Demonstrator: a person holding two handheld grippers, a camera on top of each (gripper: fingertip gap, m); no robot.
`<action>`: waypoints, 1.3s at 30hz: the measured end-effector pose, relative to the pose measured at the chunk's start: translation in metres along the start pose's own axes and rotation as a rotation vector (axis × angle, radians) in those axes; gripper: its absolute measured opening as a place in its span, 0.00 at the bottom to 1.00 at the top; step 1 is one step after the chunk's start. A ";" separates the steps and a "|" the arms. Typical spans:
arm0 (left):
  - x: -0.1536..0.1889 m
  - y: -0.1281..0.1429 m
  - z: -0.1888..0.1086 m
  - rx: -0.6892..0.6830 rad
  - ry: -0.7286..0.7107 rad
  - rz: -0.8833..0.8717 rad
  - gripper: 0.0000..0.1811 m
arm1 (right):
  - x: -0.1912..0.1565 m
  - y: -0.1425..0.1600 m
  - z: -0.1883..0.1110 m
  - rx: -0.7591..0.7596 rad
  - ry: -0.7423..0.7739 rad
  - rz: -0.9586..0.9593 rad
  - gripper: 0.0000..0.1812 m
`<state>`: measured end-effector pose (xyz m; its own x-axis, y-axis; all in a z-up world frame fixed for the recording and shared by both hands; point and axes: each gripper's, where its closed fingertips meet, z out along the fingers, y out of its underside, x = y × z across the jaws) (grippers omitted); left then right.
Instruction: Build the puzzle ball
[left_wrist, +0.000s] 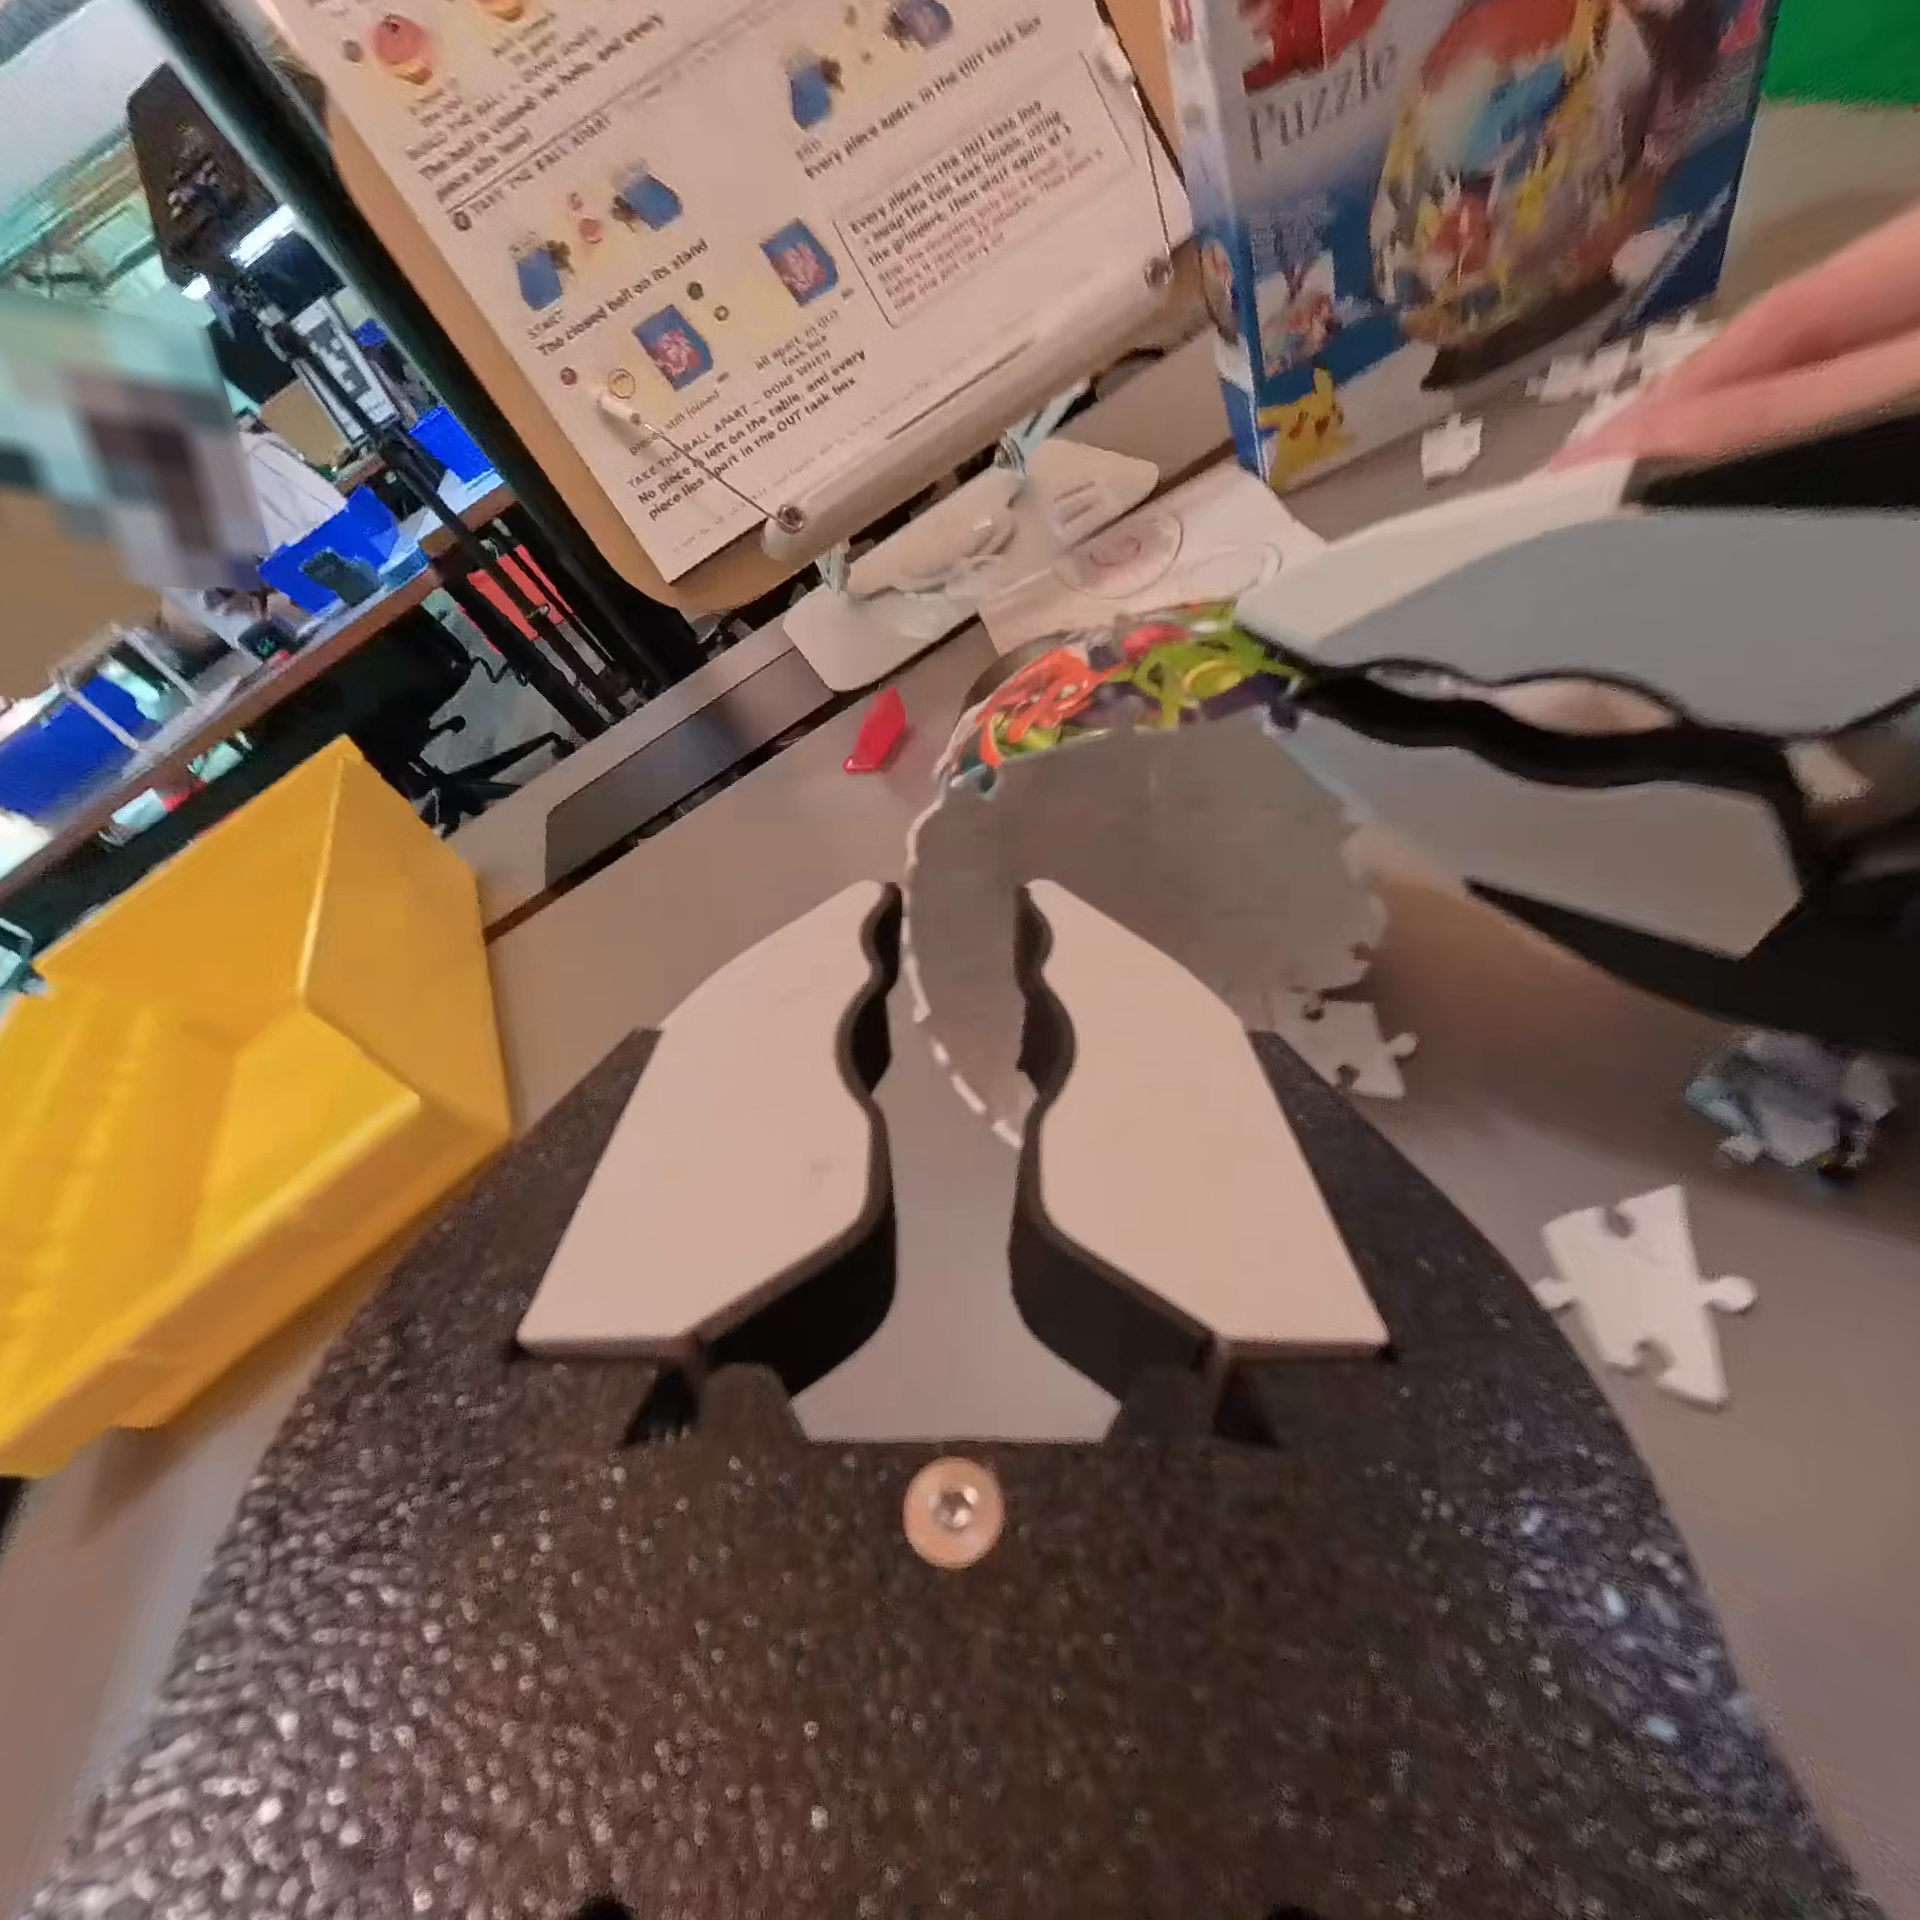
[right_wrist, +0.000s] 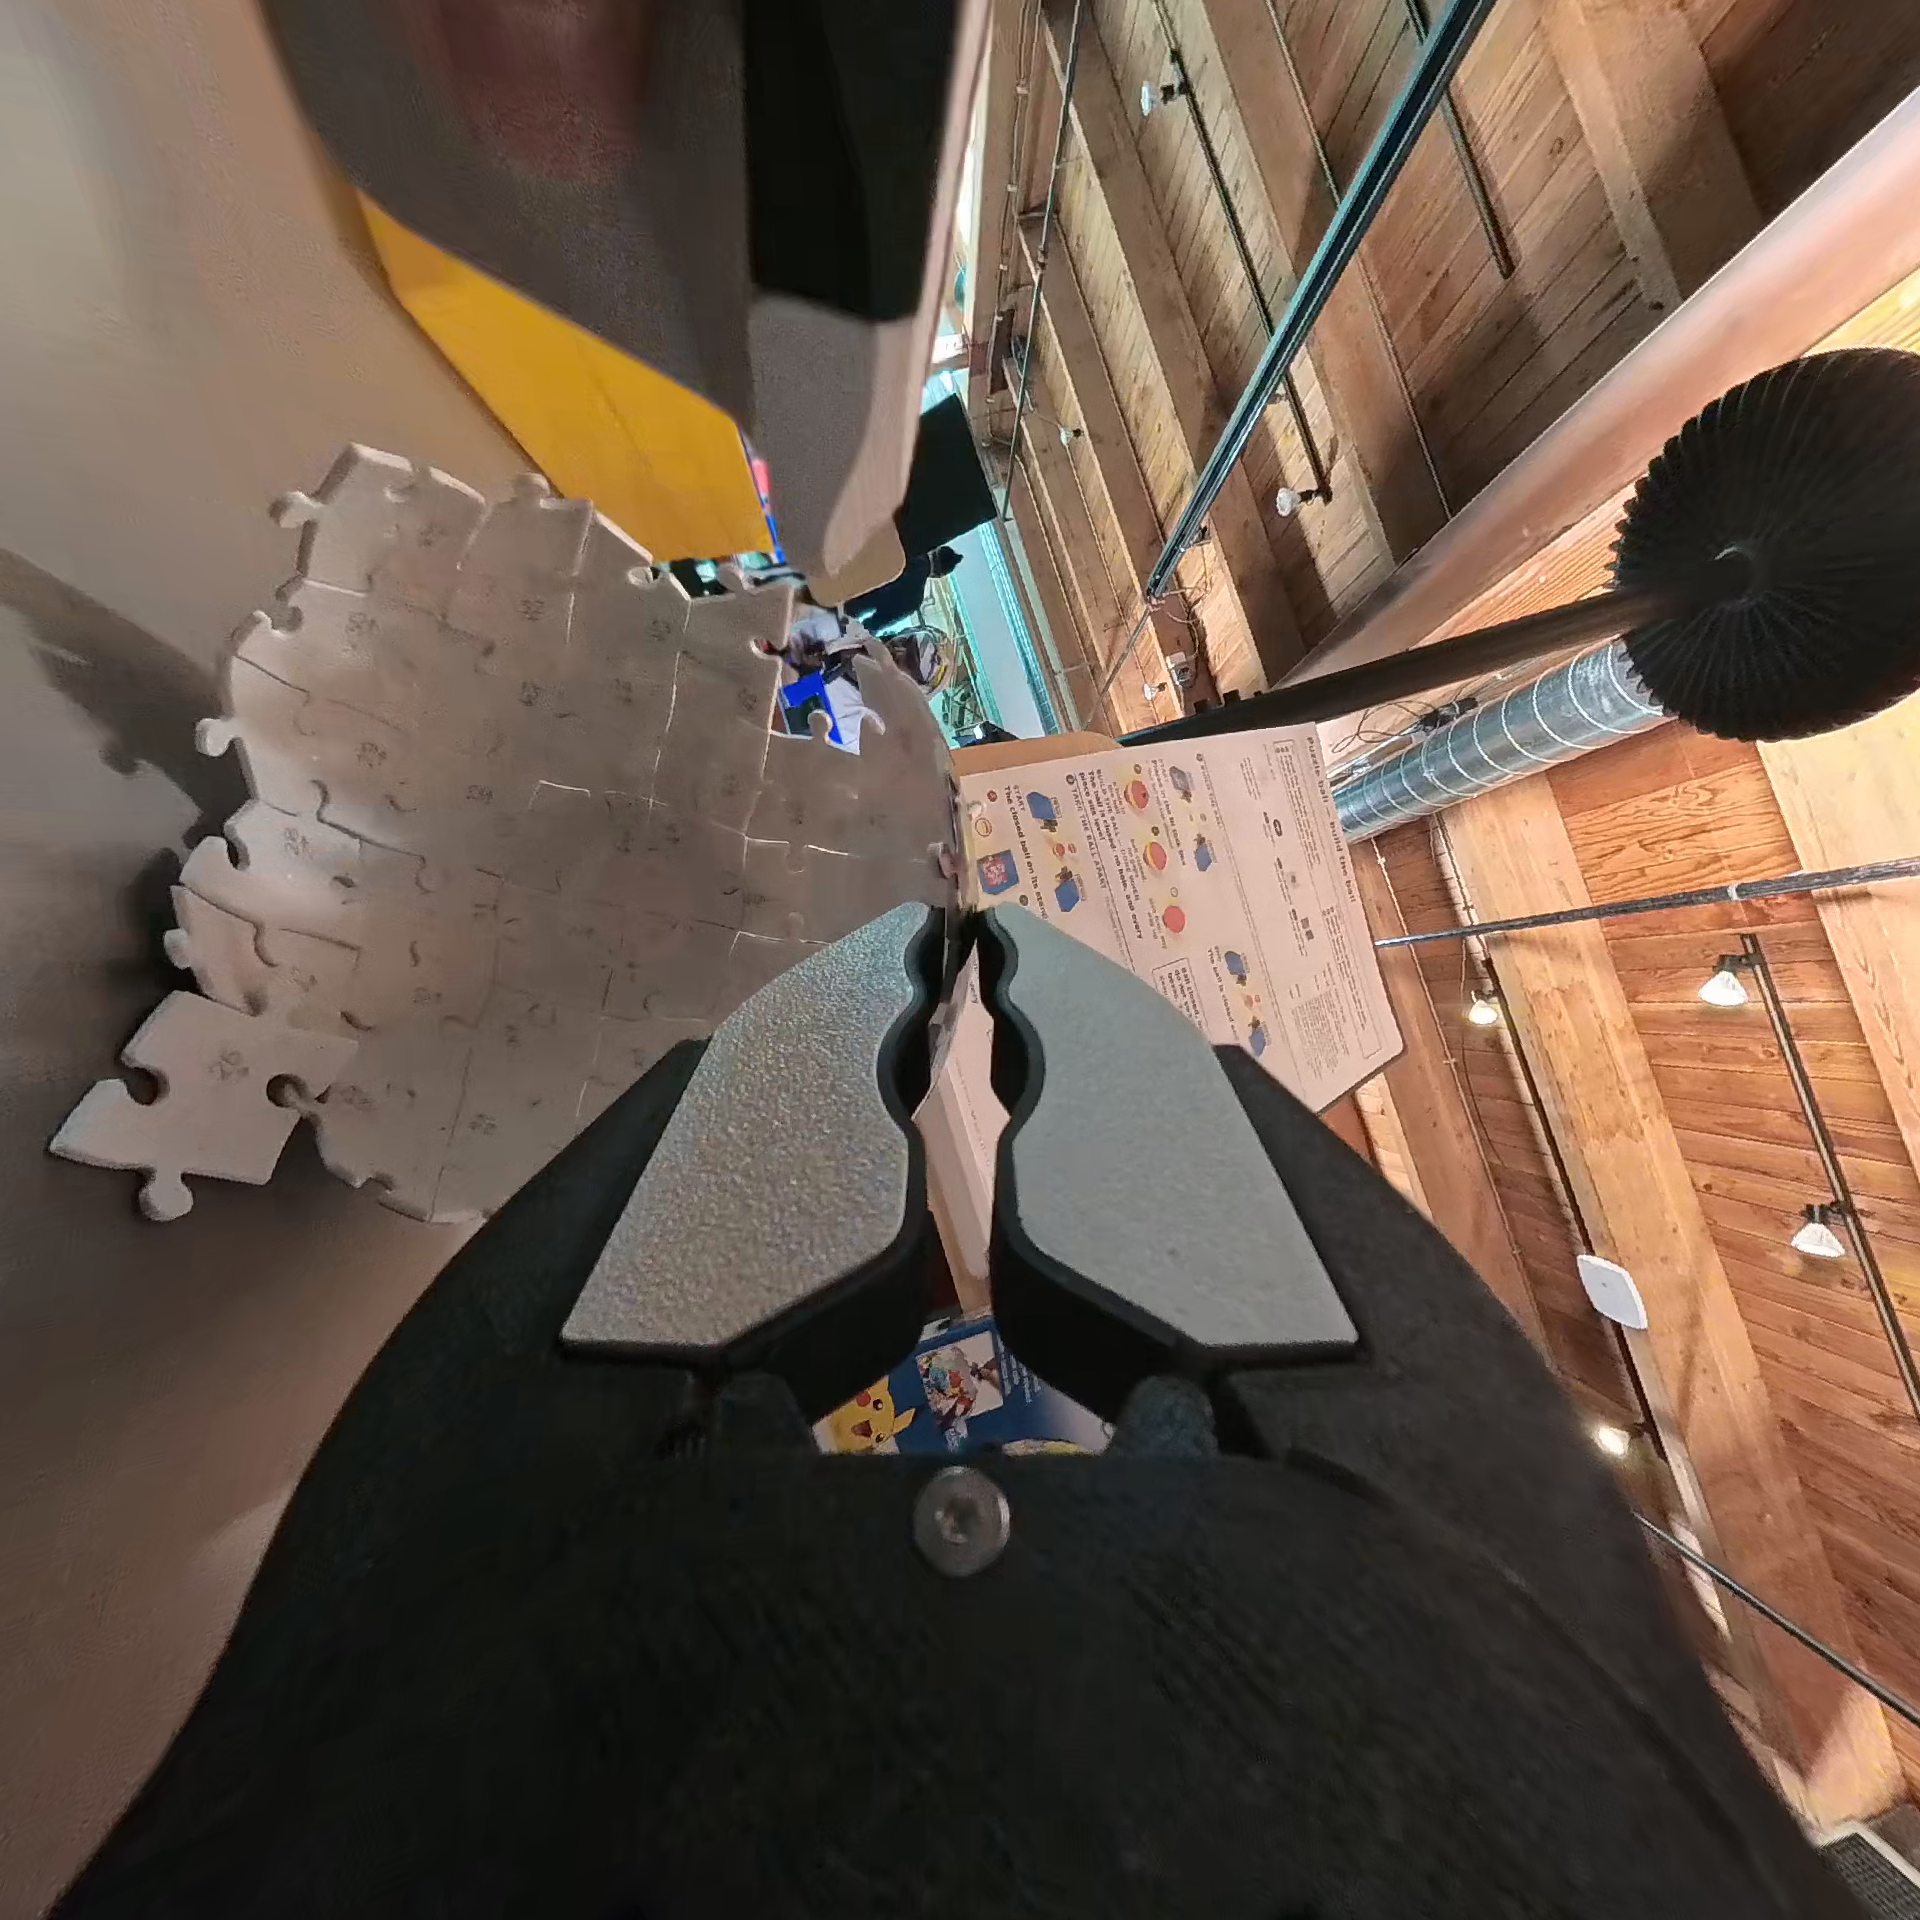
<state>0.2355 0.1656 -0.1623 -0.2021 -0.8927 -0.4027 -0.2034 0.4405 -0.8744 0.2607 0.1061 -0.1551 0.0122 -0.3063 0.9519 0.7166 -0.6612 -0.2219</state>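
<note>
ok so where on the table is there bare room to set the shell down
Bare tabletop lies between the yellow bin and the left claw, back toward the red clip. To the right of the curved puzzle shell it is crowded: loose white pieces, a small pile of pieces and the right claw.

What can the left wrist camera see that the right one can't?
Only the left view shows the loose pieces on the table, the red clip and a hand. Only the right view shows the wooden ceiling. Both show the curved shell, the yellow bin, the instruction sheet and the puzzle box.
</note>
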 end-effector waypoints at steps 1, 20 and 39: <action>-0.003 0.003 0.002 -0.020 0.010 0.048 0.16 | 0.000 0.000 0.000 -0.002 -0.001 0.002 0.03; 0.006 -0.024 0.039 0.326 -0.305 0.880 0.01 | -0.002 0.000 -0.013 0.020 -0.050 0.200 0.21; 0.001 -0.020 0.036 0.412 -0.337 0.894 0.02 | -0.015 0.025 -0.017 0.007 -0.129 0.329 0.09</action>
<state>0.2737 0.1528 -0.1549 0.1728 -0.2645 -0.9488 0.2450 0.9445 -0.2187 0.2664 0.0828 -0.1785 0.3307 -0.4130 0.8486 0.6645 -0.5365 -0.5201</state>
